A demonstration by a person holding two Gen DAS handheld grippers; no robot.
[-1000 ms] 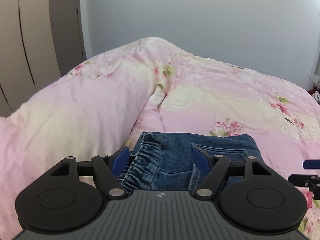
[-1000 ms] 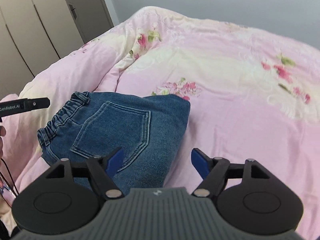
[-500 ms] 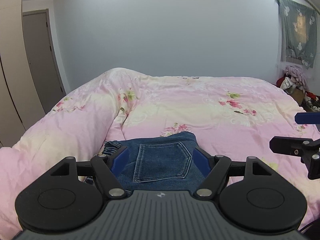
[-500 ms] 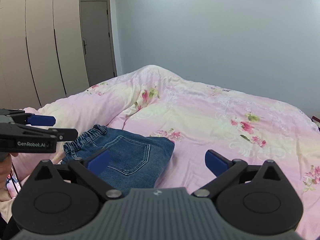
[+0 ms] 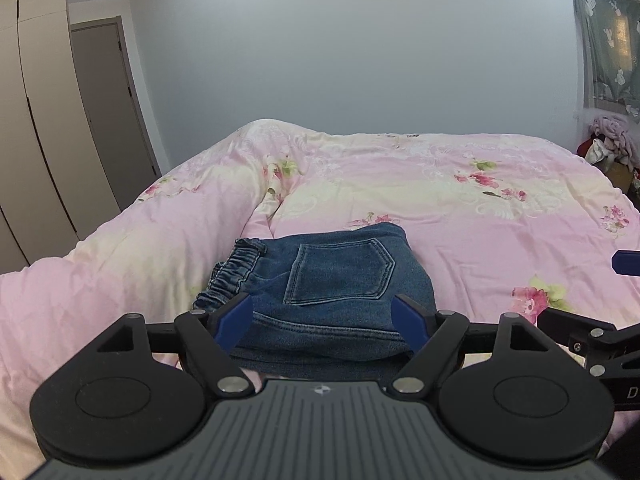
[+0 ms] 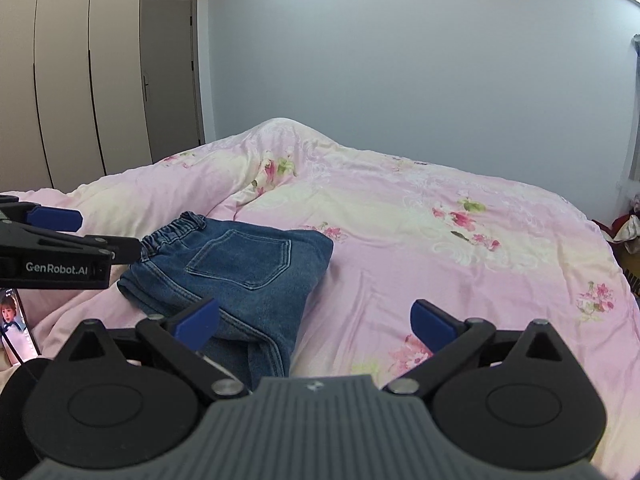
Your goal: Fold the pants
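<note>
While the jeans [image 5: 320, 280] are lying folded into a compact bundle on the pink quilt [image 5: 460, 208], just ahead of the left gripper [image 5: 322, 322], nothing is being held. Both the left gripper and the right gripper [image 6: 316, 320] are being kept spread wide, the latter with the bundle ahead to its left. Folding is judged finished; only a final smoothing or withdrawal is being called for.

Both grippers' fingers [image 5: 236, 320] [image 6: 434, 322] spread, empty.
</note>
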